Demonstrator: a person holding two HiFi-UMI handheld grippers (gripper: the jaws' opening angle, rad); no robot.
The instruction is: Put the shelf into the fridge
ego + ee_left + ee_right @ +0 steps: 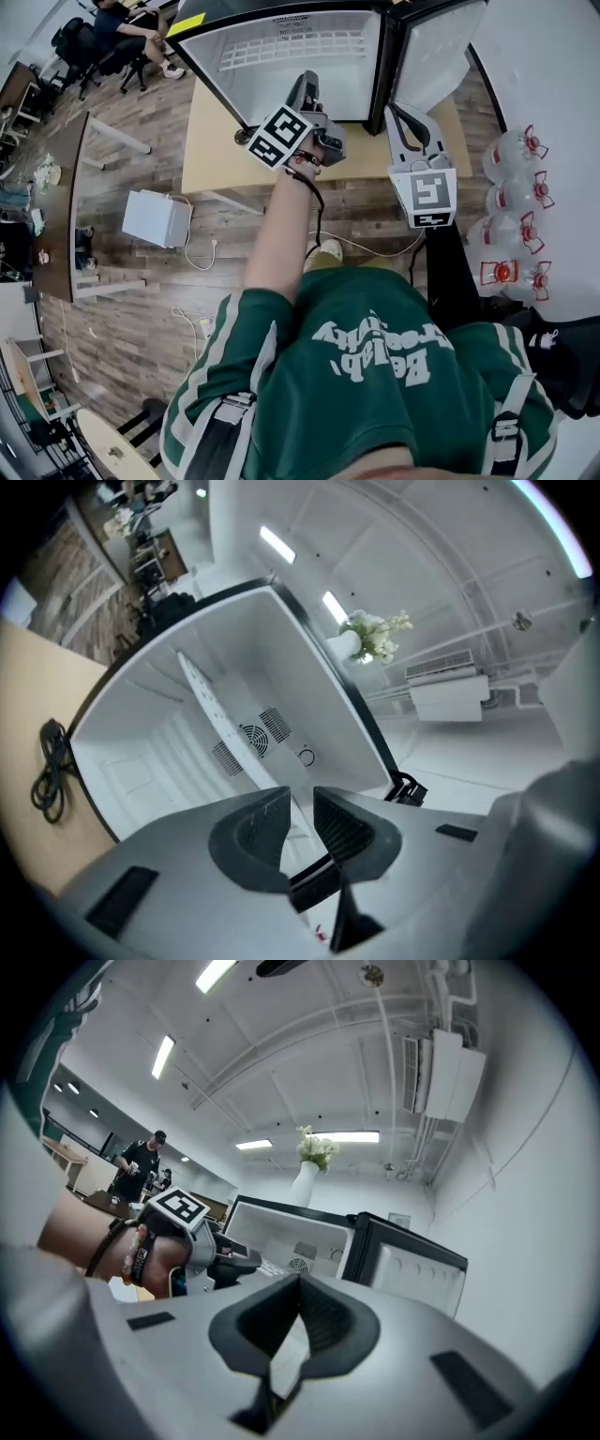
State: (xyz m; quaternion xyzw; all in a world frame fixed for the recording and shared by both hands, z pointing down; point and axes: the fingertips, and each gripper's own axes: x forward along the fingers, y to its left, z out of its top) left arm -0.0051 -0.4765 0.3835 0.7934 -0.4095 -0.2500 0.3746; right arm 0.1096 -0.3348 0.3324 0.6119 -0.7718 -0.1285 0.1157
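Note:
The small fridge stands open on a wooden table, its white inside facing me. The white wire shelf lies inside it, high up. In the left gripper view the shelf shows edge-on as a thin white strip that runs from the back wall down into the jaws. My left gripper reaches into the fridge mouth and is shut on the shelf's front edge. My right gripper hangs by the open door, shut, with nothing in it.
Several water bottles with red caps stand at the right on a white surface. A black cable lies coiled on the table left of the fridge. A white box sits on the floor. A vase of flowers stands on the fridge.

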